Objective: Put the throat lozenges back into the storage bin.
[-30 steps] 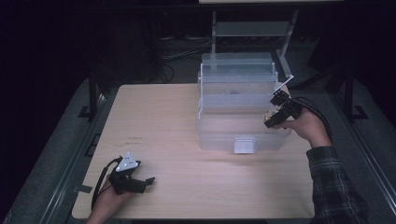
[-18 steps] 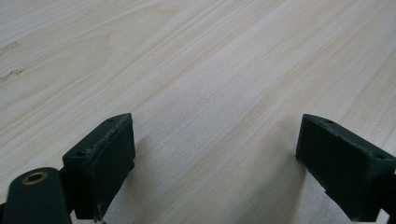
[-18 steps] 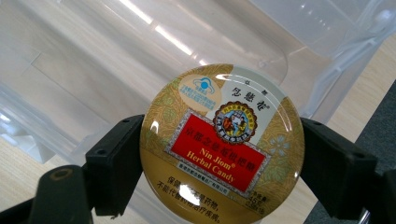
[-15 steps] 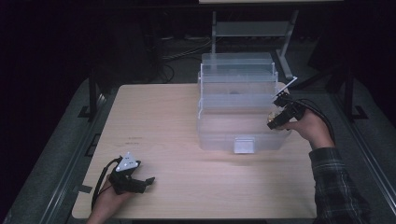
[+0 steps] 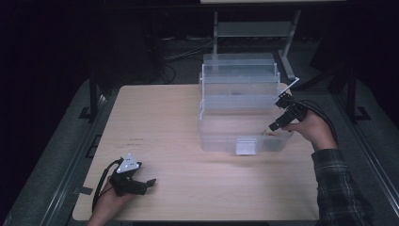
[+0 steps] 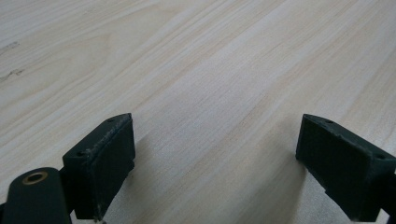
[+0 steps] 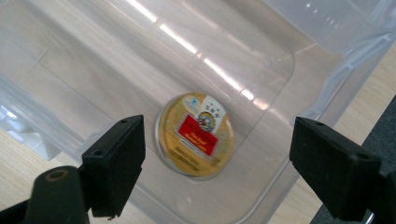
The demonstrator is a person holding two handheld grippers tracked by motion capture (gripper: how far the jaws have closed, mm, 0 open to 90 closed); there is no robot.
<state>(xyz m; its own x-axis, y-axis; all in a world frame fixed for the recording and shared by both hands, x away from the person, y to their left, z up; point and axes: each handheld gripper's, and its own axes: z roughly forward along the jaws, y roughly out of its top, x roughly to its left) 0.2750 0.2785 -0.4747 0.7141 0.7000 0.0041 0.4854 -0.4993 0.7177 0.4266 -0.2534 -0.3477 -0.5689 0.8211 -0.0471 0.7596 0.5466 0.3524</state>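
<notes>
1. My right gripper point(image 5: 283, 115) had dipped lower over the clear plastic tiered storage box point(image 5: 240, 106), jaws spread, empty.
2. The round gold-labelled tin point(image 7: 194, 135) lay in its bottom tray, ungrasped.
3. My left gripper point(image 5: 136, 181) stayed open, well left of the box.

High view looks down on the table point(image 5: 188, 141); gripper views sit close: left over tabletop, right over the clear box point(image 7: 299, 88).

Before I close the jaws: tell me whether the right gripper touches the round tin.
Apart. The right gripper view shows the right gripper open, jaws either side of the round tin in the clear plastic bin, clear gaps between.
</notes>
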